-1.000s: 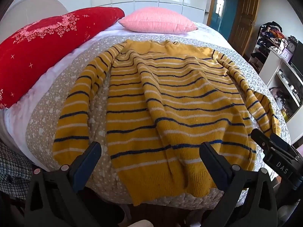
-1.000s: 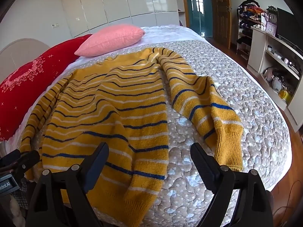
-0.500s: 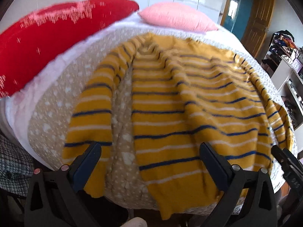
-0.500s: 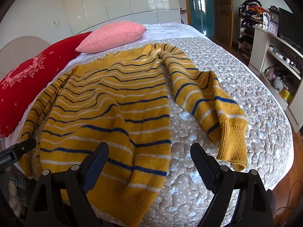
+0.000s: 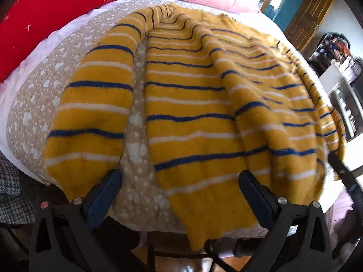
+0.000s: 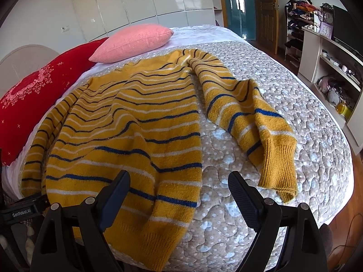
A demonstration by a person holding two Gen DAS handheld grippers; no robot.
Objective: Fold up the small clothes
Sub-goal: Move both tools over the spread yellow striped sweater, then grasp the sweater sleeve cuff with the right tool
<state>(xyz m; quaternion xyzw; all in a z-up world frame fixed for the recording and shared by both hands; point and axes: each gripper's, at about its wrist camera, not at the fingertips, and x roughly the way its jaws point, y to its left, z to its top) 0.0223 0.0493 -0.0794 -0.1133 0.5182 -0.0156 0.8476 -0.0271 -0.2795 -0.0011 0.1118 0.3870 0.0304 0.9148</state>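
Observation:
A yellow sweater with navy and white stripes point(image 5: 204, 104) lies spread flat on the bed, hem hanging over the near edge. It also shows in the right wrist view point(image 6: 136, 117). Its left sleeve point(image 5: 90, 104) lies beside the body; its right sleeve point(image 6: 254, 122) lies bent on the quilt, cuff toward me. My left gripper point(image 5: 179, 188) is open, low over the hem and the gap beside the left sleeve, holding nothing. My right gripper point(image 6: 179, 190) is open over the hem's right corner, holding nothing.
The bed has a beige quilted cover point(image 6: 295, 104). A red pillow point(image 6: 34, 99) and a pink pillow point(image 6: 133, 42) lie at the head. White shelves point(image 6: 335, 68) with small items stand right of the bed. A checked cloth point(image 5: 11, 192) lies at lower left.
My left gripper has moved forward and down, closing in on the sweater's hem and left sleeve. My right gripper has eased slightly forward. Both stay open.

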